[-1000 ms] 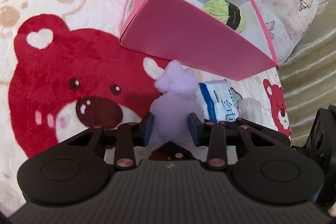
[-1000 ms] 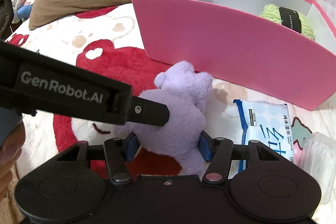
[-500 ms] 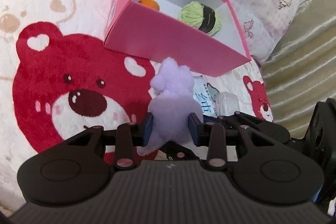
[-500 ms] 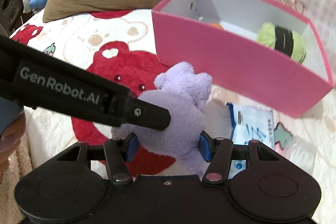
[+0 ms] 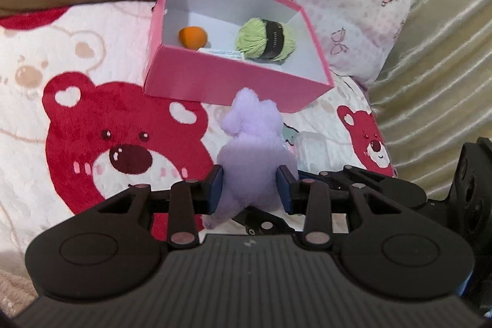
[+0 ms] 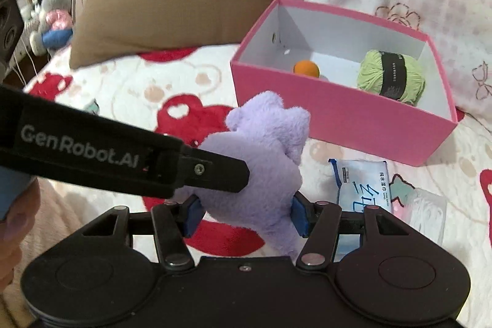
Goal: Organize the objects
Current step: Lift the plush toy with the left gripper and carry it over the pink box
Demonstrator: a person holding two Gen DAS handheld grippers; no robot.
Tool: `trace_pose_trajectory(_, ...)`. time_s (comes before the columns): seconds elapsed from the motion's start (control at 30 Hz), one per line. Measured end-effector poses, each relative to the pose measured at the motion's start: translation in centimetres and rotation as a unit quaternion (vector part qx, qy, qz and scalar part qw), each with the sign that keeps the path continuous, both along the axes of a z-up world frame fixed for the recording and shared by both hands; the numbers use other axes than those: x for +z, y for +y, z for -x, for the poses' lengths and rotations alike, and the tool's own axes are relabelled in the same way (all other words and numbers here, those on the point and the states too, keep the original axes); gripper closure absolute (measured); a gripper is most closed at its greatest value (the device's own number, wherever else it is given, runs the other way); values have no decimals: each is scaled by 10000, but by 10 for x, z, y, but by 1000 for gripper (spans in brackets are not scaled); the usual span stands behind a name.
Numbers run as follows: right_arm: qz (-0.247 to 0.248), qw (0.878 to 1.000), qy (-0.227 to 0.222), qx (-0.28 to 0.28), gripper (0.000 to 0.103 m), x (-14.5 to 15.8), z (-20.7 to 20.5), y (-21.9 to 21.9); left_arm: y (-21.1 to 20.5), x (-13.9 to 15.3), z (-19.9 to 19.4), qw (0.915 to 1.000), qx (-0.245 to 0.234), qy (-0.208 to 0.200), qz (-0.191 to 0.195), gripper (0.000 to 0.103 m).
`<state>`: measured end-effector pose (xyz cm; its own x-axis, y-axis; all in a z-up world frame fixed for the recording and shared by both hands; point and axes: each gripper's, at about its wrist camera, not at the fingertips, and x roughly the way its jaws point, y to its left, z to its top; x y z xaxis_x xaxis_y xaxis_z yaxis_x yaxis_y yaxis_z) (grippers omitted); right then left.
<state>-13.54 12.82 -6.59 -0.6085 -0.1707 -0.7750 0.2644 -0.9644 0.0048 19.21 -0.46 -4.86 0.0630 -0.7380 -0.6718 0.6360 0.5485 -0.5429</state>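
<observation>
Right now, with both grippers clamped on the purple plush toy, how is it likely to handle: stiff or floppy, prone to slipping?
The purple plush toy probably squashes easily: it bulges past the left gripper pads. It looks light and floppy, its lower end drooping beneath the right gripper. The fuzzy surface should resist slipping, and it seems unlikely to break or roll.

"GenRobot.AI" in grey letters on the black finger of the left gripper [image 6: 212,171], right wrist view. Wet-wipes pack [image 6: 363,186] on the bear blanket [image 6: 138,88], just beside the pink box's [image 6: 338,116] near wall: blue Chinese characters, too blurred to read. Yarn band [image 6: 393,76]: print illegible.
</observation>
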Motion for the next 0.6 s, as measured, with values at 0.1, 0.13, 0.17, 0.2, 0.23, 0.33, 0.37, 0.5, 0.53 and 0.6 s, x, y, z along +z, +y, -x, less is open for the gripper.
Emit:
trace_pose_trajectory(0.1, -112, 9999, 105, 59, 41, 11, -9, 2, -4, 13, 8, 9999, -79, -61, 15, 67)
trace_pose_trajectory(0.13, -129, 9998, 128, 79, 41, 15, -10, 5, -5, 16, 10, 9999, -90, -53, 41, 67)
trace_pose_trajectory(0.17, -109, 9998, 149, 73, 41, 19, -13, 8, -5, 21, 12, 9999, -89, -30, 92, 66)
trace_pose_trajectory(0.2, -78, 9998, 172, 75, 41, 24, -15, 12, -6, 26, 14, 9998, -106, -58, 151, 65)
trace_pose_trajectory(0.23, -69, 9997, 245, 69, 41, 28, -17, 15, -7, 30, 15, 9997, -105, -65, 207, 65)
trace_pose_trajectory(0.33, -241, 9980, 579, 79, 41, 38, -30, 19, -11, 37, 19, 9994, -159, -23, 296, 65)
trace_pose_trajectory(0.37, -298, 9976, 623, 84, 41, 40, -33, 20, -12, 39, 22, 9994, -153, -10, 311, 65)
trace_pose_trajectory(0.5, -158, 9979, 623, 66, 41, 50, -37, 30, -12, 50, 30, 9993, -156, -103, 325, 65)
trace_pose_trajectory(0.53, -152, 9978, 643, 84, 41, 52, -38, 31, -12, 53, 32, 9992, -167, -136, 329, 65)
trace_pose_trajectory(0.6, -201, 9971, 715, 135, 41, 58, -42, 31, -12, 60, 34, 9991, -172, -174, 345, 65)
